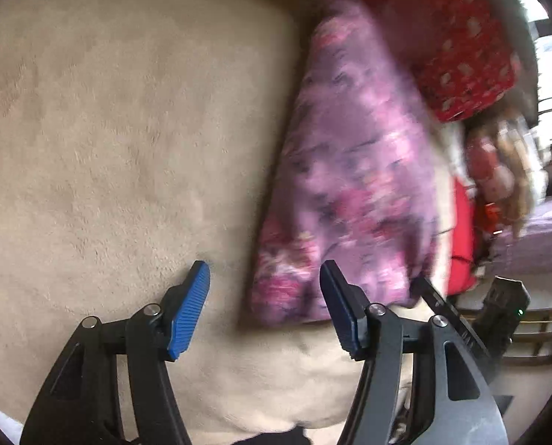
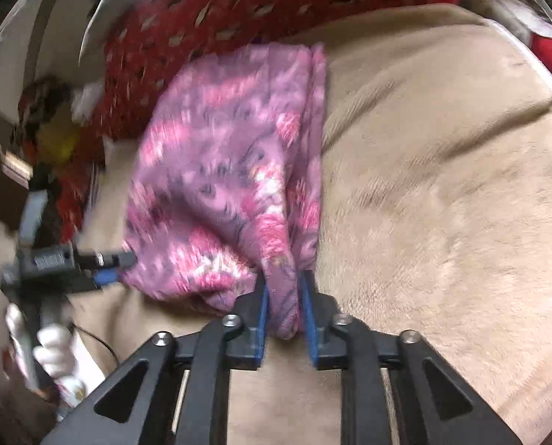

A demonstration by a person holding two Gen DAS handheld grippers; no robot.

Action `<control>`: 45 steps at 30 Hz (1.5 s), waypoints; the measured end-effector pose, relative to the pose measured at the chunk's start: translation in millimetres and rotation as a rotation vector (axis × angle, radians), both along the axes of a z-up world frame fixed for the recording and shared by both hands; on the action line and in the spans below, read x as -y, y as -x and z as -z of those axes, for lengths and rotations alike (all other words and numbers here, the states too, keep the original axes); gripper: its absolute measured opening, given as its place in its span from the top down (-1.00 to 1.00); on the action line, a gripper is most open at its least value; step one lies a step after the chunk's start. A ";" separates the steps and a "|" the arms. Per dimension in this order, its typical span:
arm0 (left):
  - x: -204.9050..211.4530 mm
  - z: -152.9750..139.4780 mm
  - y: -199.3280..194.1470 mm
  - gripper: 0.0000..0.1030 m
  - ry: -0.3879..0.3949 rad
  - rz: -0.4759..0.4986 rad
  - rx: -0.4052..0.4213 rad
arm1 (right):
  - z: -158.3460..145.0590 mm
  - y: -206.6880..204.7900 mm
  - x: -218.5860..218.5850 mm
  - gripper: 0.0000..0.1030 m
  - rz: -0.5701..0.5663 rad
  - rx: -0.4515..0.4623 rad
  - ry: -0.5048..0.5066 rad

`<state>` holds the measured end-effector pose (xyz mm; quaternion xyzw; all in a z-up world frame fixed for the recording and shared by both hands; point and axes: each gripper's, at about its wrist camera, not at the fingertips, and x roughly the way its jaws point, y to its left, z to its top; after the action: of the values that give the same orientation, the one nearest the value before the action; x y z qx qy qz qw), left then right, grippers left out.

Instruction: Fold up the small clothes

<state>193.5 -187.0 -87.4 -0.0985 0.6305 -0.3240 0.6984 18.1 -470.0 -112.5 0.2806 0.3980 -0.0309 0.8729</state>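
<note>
A small purple and pink floral garment (image 1: 353, 170) lies partly folded on a beige plush blanket (image 1: 109, 129). My left gripper (image 1: 264, 278) is open and empty, just at the garment's near edge. In the right wrist view my right gripper (image 2: 283, 289) is shut on a bunched edge of the garment (image 2: 231, 170) and holds it just above the blanket (image 2: 442, 204). The left gripper (image 2: 109, 263) shows at the garment's left edge, held by a white-gloved hand (image 2: 57, 348).
A red patterned cushion or cloth (image 1: 453, 37) lies beyond the garment and shows in the right wrist view (image 2: 209, 18) too. Mixed clothes and clutter (image 1: 498, 170) sit at the blanket's edge. A dark box (image 2: 9, 185) stands at the left.
</note>
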 end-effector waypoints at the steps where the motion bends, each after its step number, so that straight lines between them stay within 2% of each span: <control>1: -0.3 -9.9 -4.4 -0.18 0.048 -0.006 -0.003 | -13.4 2.6 5.3 0.55 0.018 0.047 -0.014; 2: 2.9 -16.4 -8.7 -0.18 0.073 -0.012 -0.002 | -29.0 3.4 11.4 0.36 0.042 0.116 -0.030; 3: 7.2 -24.8 -12.9 -0.18 0.095 -0.017 0.007 | -39.4 1.4 17.1 0.01 0.066 0.161 -0.036; 5: 23.7 -39.1 -23.5 -0.18 0.095 -0.019 0.043 | -55.2 -14.3 26.7 -0.16 0.128 0.212 -0.028; 8: 53.8 -47.9 -37.9 -0.18 0.065 -0.008 0.084 | -53.2 -64.9 42.9 -0.16 0.174 0.163 -0.023; 11: 76.6 -42.2 -47.1 -0.18 0.015 0.020 0.091 | -32.0 -101.7 58.9 -0.16 0.230 0.094 -0.001; 12: 78.4 -39.0 -52.9 -0.18 -0.002 0.028 0.097 | -22.6 -114.5 61.8 -0.03 0.226 0.076 -0.021; 13: 83.4 -36.2 -57.1 -0.18 -0.019 0.035 0.113 | -16.1 -125.4 61.1 0.24 0.188 0.060 -0.053; 14: 77.3 -34.3 -57.3 -0.18 -0.026 0.031 0.128 | -15.6 -130.8 57.4 0.85 0.138 0.071 -0.057; 15: 78.0 -30.9 -62.4 -0.18 -0.032 0.014 0.145 | -21.3 -132.1 52.3 0.86 0.126 0.088 -0.018; 16: 77.9 -27.1 -66.0 -0.18 -0.041 -0.004 0.151 | -31.7 -125.8 47.5 0.87 0.124 0.151 0.028; 17: 77.0 -17.0 -72.1 -0.27 -0.065 -0.027 0.146 | -42.2 -113.0 46.5 0.88 0.137 0.261 0.049; 18: 82.2 -5.3 -78.4 -0.36 -0.082 -0.031 0.117 | -40.8 -110.3 50.7 0.88 0.172 0.281 0.063; 19: 86.0 8.0 -82.6 -0.36 -0.098 -0.032 0.078 | -31.6 -112.3 55.5 0.88 0.204 0.246 0.065; 20: 86.4 9.8 -82.6 -0.40 -0.090 -0.036 0.082 | -7.7 -124.5 61.5 0.87 0.199 0.111 0.036; 21: 86.1 5.3 -80.3 -0.40 -0.085 -0.027 0.098 | 5.6 -130.8 63.1 0.87 0.178 0.043 0.019; 22: 85.1 -0.8 -77.4 -0.40 -0.081 -0.012 0.120 | 6.1 -128.1 62.5 0.87 0.175 0.055 0.024; 23: 82.5 -7.2 -75.6 -0.40 -0.066 -0.004 0.139 | -6.3 -119.9 61.2 0.69 0.185 0.087 0.039; 24: 77.9 -13.4 -75.4 -0.40 -0.041 -0.018 0.149 | -15.7 -115.2 60.3 0.67 0.204 0.099 0.055; 25: 71.8 -19.9 -76.4 -0.40 -0.001 -0.048 0.144 | -28.4 -106.8 59.5 0.66 0.233 0.130 0.081; 26: 67.4 -25.6 -78.9 -0.40 0.050 -0.078 0.124 | -43.6 -98.8 56.7 0.64 0.241 0.203 0.091; 28: 69.3 -34.1 -83.8 -0.40 0.083 -0.107 0.116 | -57.5 -98.6 51.6 0.56 0.220 0.267 0.097; 31: 89.2 -33.1 -89.7 -0.40 0.001 -0.098 0.166 | -61.1 -116.9 41.7 0.56 0.178 0.251 0.149; 33: 103.4 -13.4 -95.5 -0.44 -0.135 -0.087 0.171 | -45.2 -132.9 41.2 0.58 0.164 0.187 0.167; 34: 107.1 2.8 -100.6 -0.45 -0.160 -0.072 0.131 | -28.9 -148.3 47.0 0.57 0.161 0.107 0.175; 35: 102.4 5.8 -102.6 -0.47 -0.133 -0.078 0.116 | -9.9 -159.9 52.4 0.56 0.146 -0.008 0.162; 36: 95.6 3.7 -103.5 -0.46 -0.100 -0.089 0.100 | -6.3 -156.5 55.2 0.59 0.147 0.006 0.150; 39: 67.6 -7.5 -97.0 -0.41 -0.031 -0.101 0.046 | -32.3 -131.4 50.7 0.49 0.150 0.065 0.132; 42: 35.2 -20.2 -64.4 -0.42 0.052 -0.096 0.083 | -51.0 -89.5 28.2 0.43 0.064 0.175 0.136; 43: 27.7 -16.6 -48.9 -0.42 0.047 -0.092 0.103 | -48.5 -75.3 20.2 0.36 0.044 0.206 0.116; 44: 28.5 -9.4 -40.8 -0.42 0.012 -0.087 0.116 | -40.5 -62.4 11.7 0.19 0.025 0.220 0.087; 45: 31.2 3.1 -31.8 -0.44 -0.047 -0.068 0.127 | -24.4 -59.3 3.2 0.10 -0.006 0.182 0.073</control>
<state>225.3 -218.2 -90.6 -0.0826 0.5886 -0.2906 0.7498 77.4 -473.2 -88.0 0.2492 0.3167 -0.0171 0.9150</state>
